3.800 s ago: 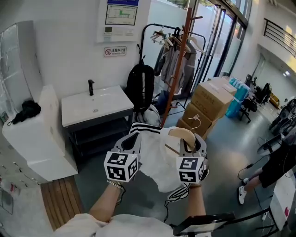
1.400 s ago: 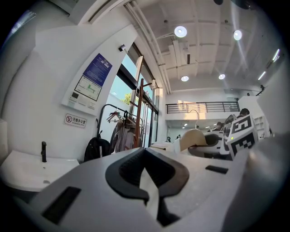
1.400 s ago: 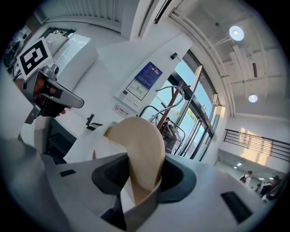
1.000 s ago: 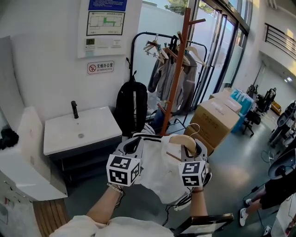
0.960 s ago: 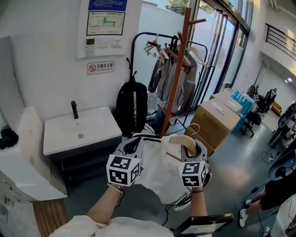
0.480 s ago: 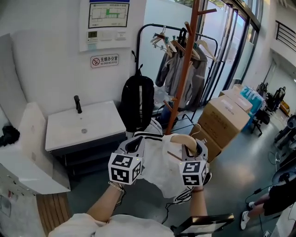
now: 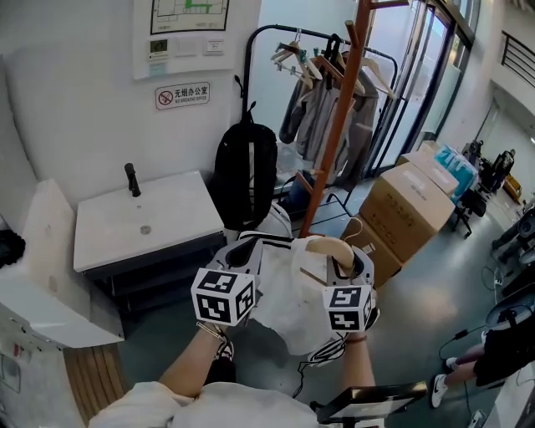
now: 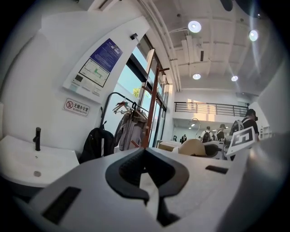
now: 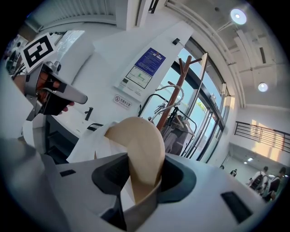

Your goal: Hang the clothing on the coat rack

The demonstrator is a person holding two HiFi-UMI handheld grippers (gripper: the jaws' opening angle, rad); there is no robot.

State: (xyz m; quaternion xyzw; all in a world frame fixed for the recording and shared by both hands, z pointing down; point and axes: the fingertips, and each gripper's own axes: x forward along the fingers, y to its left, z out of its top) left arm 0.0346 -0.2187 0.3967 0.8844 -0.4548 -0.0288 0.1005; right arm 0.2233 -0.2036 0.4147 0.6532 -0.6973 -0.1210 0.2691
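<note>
In front of the black backpack (image 7: pixel 245 175), the left gripper (image 7: pixel 242 255) has its fingers pinched together on one shoulder of the white black-striped shirt (image 7: pixel 288 305). The shirt is draped over a pale wooden hanger (image 7: pixel 328 247) and held in mid-air. The right gripper (image 7: pixel 347 267) has its fingers clamped on the hanger's other shoulder. The tall brown wooden coat rack (image 7: pixel 334 125) stands just beyond, apart from the shirt.

I can read one small white sign (image 7: pixel 182 95) on the wall. It shows a red prohibition circle followed by the characters 无烟办公室, with a finer line beneath that I cannot make out. Above it hangs a poster (image 7: pixel 188 18) with a blue header and a floor plan in green, but its print is too small for me to read. The left gripper (image 7: pixel 241 255) and right gripper (image 7: pixel 341 261) each carry a cube printed with black-and-white square code patterns.
</note>
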